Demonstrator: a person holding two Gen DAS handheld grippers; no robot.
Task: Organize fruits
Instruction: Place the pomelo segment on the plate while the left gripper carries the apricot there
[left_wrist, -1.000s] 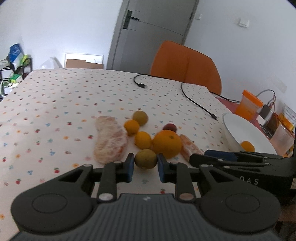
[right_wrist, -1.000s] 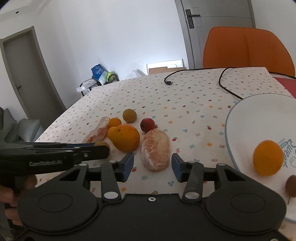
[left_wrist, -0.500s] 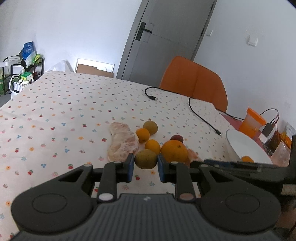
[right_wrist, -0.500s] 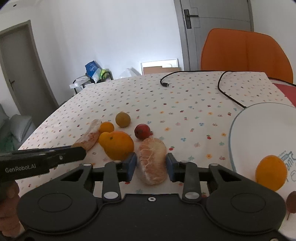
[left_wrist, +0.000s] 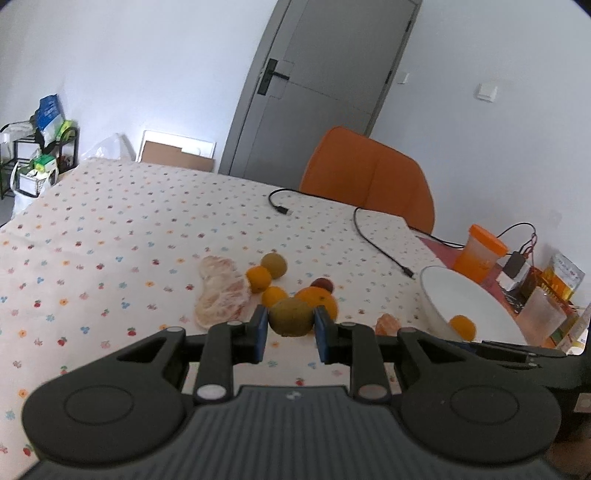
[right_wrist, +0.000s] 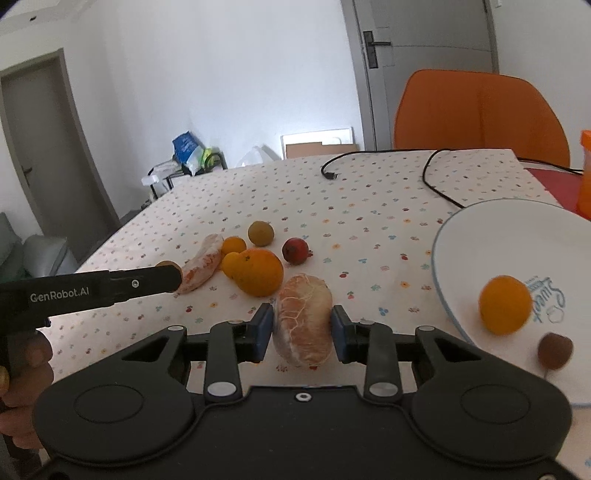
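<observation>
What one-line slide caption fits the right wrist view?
Right gripper clamps a peeled pomelo segment beside the white bowl holding a small orange mandarin.

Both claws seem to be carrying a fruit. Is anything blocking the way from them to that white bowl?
Nothing visible does. The right gripper holds the peeled pomelo piece just left of the white bowl, with only bare tablecloth between. The left gripper holds a kiwi; the right gripper's body lies alongside its route.
</observation>
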